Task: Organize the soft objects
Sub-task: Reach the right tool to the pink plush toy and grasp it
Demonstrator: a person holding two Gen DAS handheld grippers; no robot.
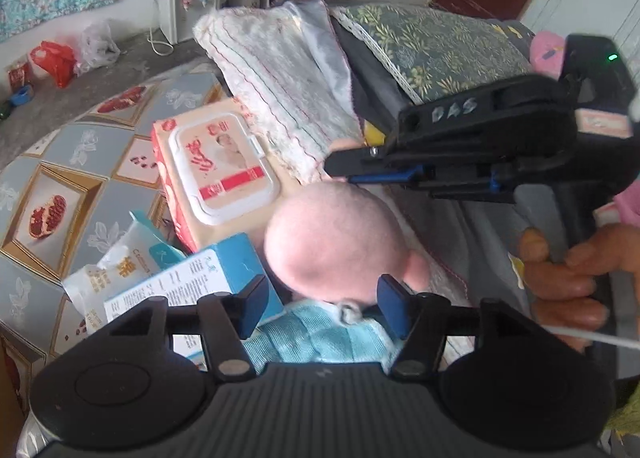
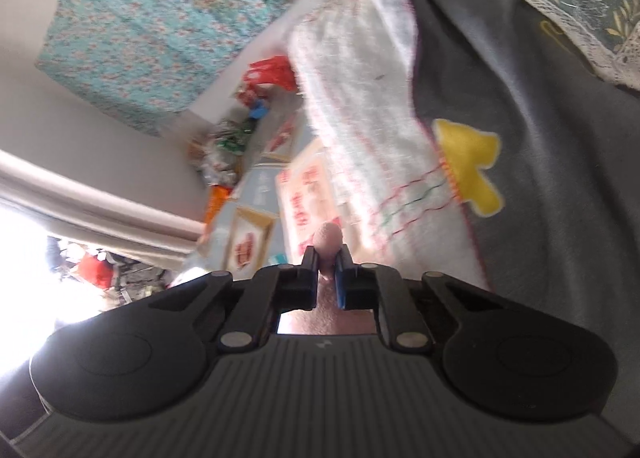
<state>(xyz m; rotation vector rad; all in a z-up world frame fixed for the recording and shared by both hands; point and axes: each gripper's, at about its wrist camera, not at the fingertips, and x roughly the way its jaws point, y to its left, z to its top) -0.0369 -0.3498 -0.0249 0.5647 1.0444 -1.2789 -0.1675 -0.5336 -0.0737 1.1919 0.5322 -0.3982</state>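
Over the doll, our left tool sits wide open and empty, while our right tool pinches its pink limb tight.

fuzzy pink plush doll, terry towel

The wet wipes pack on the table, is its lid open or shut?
Shut: the white flip lid lies flat on the wipes pack.
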